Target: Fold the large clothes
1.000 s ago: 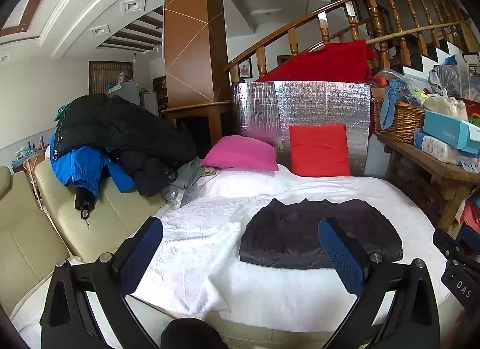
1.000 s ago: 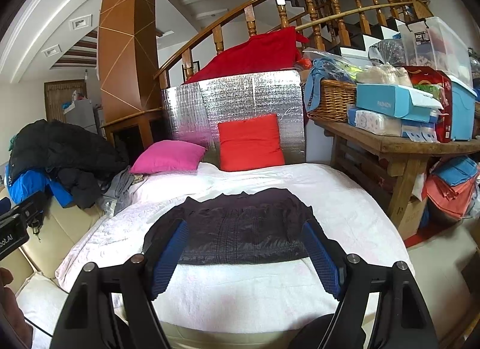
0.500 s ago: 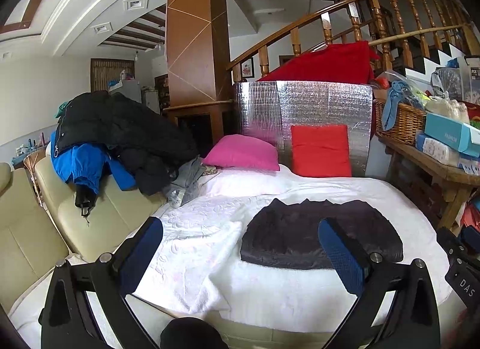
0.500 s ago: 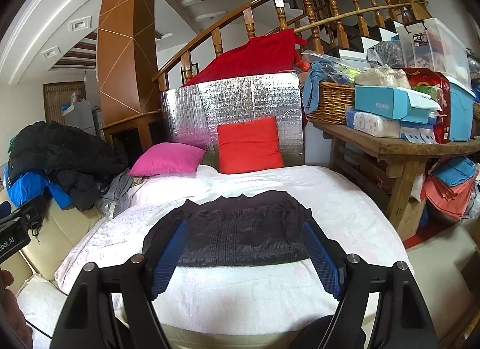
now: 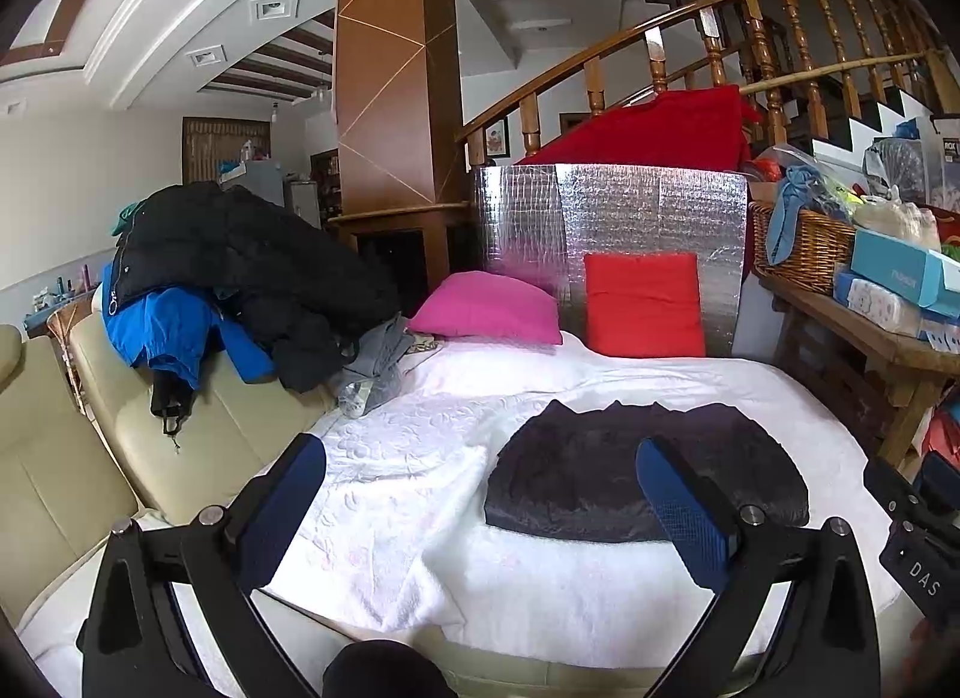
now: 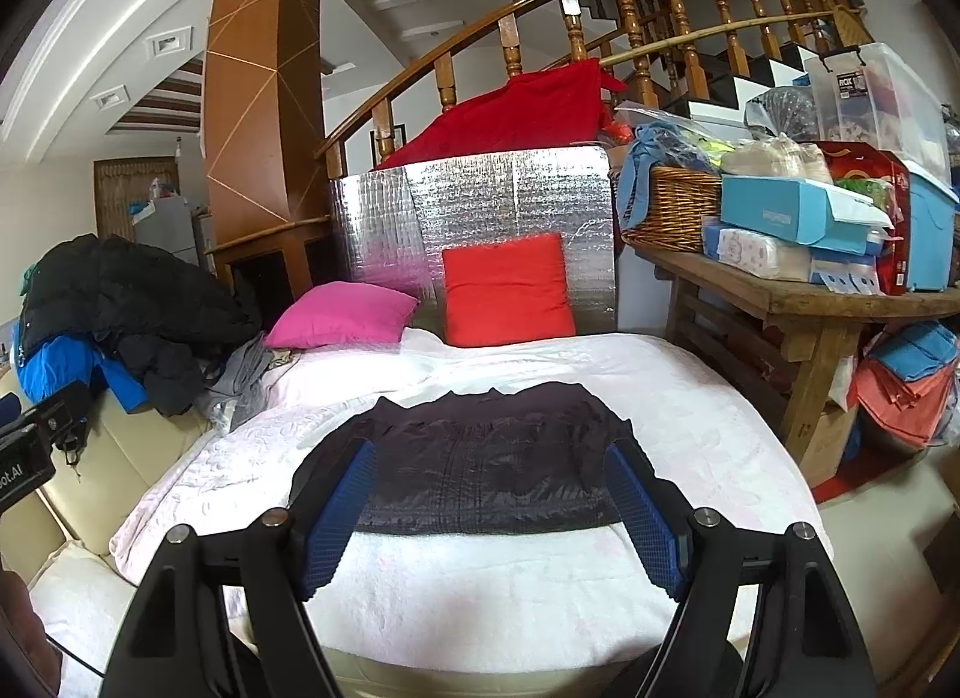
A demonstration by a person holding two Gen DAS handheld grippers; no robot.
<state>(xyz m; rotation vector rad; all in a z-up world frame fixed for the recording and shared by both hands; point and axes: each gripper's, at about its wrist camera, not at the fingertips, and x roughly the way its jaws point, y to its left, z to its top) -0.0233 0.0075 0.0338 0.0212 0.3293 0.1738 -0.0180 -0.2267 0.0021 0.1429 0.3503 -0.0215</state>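
Note:
A dark folded garment (image 5: 600, 470) lies flat on the white bedspread (image 5: 456, 410); it also shows in the right wrist view (image 6: 486, 458), near the front of the white bedspread (image 6: 660, 386). My left gripper (image 5: 480, 494) is open and empty, above the bed's front edge, left of the garment's middle. My right gripper (image 6: 492, 506) is open and empty, centred just before the garment's near edge, not touching it.
A pile of black and blue jackets (image 5: 228, 278) lies on the beige sofa (image 5: 90, 428) at left. Pink pillow (image 5: 486, 308) and red pillow (image 5: 642, 302) lean against a silver foil panel. A cluttered wooden table (image 6: 810, 302) stands at right.
Both grippers have stayed nearly still, drifting only slightly. The garment has not moved.

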